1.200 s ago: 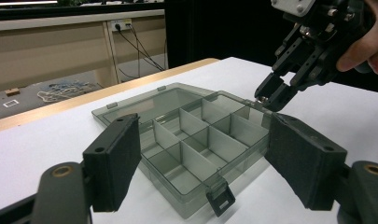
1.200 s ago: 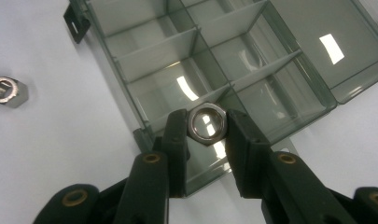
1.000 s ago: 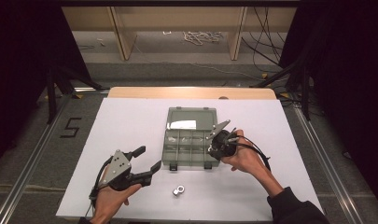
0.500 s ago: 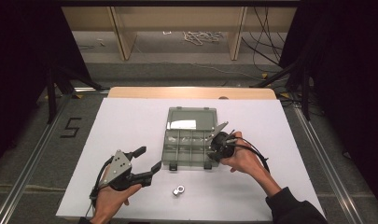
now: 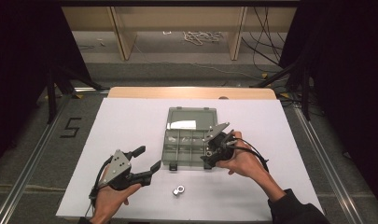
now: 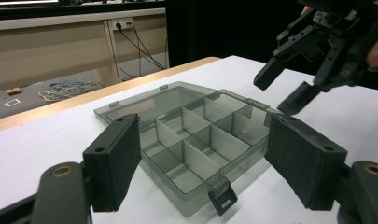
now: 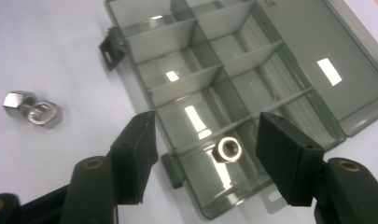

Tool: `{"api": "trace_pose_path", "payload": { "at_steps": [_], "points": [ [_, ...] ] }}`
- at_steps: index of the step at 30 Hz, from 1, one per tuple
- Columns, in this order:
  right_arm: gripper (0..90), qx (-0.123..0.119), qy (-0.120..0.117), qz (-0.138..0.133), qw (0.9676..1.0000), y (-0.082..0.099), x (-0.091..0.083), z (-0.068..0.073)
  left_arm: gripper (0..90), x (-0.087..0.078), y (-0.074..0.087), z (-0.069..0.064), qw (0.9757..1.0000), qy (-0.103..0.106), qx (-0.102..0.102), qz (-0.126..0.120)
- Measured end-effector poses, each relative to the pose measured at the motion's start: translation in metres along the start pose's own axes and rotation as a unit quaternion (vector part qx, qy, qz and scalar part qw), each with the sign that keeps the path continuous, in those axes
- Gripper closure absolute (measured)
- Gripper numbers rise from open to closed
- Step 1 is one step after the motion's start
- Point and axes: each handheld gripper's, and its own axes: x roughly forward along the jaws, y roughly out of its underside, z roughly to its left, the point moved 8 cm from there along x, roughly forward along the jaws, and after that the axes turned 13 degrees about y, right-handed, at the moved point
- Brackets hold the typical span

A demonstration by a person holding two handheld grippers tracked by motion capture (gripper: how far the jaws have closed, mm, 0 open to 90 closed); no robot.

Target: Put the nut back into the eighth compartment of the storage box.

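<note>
Table (image 5: 130,121): white sheet over a wooden top; the work sits at its middle and near edge.
Box (image 5: 191,140): grey clear compartment box at mid-table, lid laid open flat on the far side, latch tabs on the near wall. Dividers form several small cells.
Left gripper (image 5: 147,161): rests low on the table, near left of the box, pointing toward it. In the left gripper view the jaws stand wide apart with nothing between them.
Right gripper (image 5: 214,147): held over the near right corner of the box, tilted down. Its jaws have just been opening; in the right gripper view they stand well apart, and the pads touch nothing.
Nut in box (image 7: 229,150): one bright hex nut lies on the floor of the near right cell, below the gap between the right jaws, clear of both pads.
Loose nuts (image 5: 178,190): two hex nuts, touching each other, lie on the sheet near the box, between the two hands; they also show at the left of the right gripper view (image 7: 32,111).
Step in hand: by judgement, release; one nut has been placed in a cell and the right gripper is free of it.
Next move: likely lift the right gripper clear of the box wall, carry it near and left to the loose nuts, and set the jaws astride one nut only. The pair touch, so a clean single pick needs a narrow approach from the free side.
</note>
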Motion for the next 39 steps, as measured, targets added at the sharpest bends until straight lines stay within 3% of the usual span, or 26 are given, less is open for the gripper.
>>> {"api": "trace_pose_path", "payload": {
  "at_steps": [4,15,28,39],
  "points": [
    [35.7,-0.012,0.003,-0.005,0.9999,-0.003,-0.003,0.008,25.6,0.0,0.0,0.001,1.0,0.0,0.003,0.0],
    [33.4,-0.045,-0.034,-0.025,0.9981,-0.011,-0.01,0.038,25.6,-0.001,-0.001,0.001,1.0,-0.004,-0.001,-0.002],
    [33.7,-0.099,-0.075,-0.023,0.9919,-0.011,-0.005,0.081,25.6,-0.002,-0.001,0.003,1.0,-0.007,0.0,-0.003],
    [40.9,-0.119,-0.114,-0.024,0.986,-0.011,0.0,0.112,25.6,-0.004,-0.001,0.007,0.9999,-0.015,-0.001,-0.002]
  ]
}}
